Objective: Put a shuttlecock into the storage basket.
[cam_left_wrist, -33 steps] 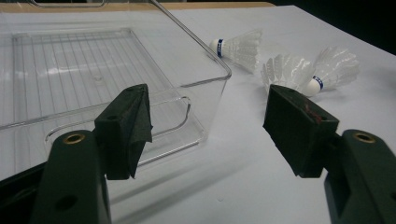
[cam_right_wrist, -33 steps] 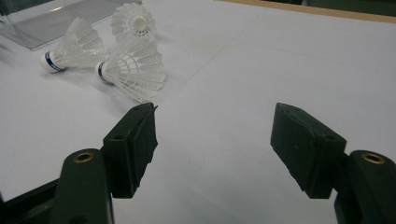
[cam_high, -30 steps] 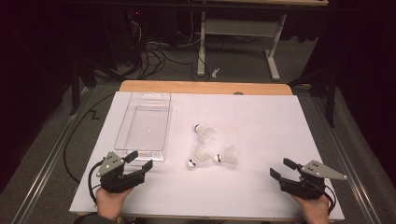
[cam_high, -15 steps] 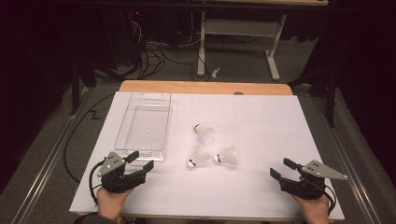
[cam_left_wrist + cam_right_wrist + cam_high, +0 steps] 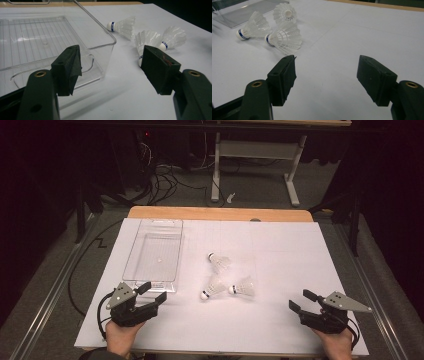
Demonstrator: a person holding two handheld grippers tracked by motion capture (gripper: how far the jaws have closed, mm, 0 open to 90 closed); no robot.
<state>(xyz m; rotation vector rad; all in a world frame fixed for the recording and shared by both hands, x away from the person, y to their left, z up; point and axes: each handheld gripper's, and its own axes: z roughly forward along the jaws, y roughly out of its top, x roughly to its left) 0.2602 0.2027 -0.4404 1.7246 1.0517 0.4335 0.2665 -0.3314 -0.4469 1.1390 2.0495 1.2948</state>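
With both jaws apart, reach left gripper (image 5: 151, 292) toward nearest white feathered shuttlecock (image 5: 214, 287) at two o'clock, grasping cork end gently.

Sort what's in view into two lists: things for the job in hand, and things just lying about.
For the job:
three shuttlecocks
clear tray
left tool, open
right tool, open

Lying about:
cables on the floor
white table frame behind

Three shuttlecocks (image 5: 227, 276) right of the clear tray (image 5: 134, 259), between both hand-held grippers, on the table (image 5: 280, 245).
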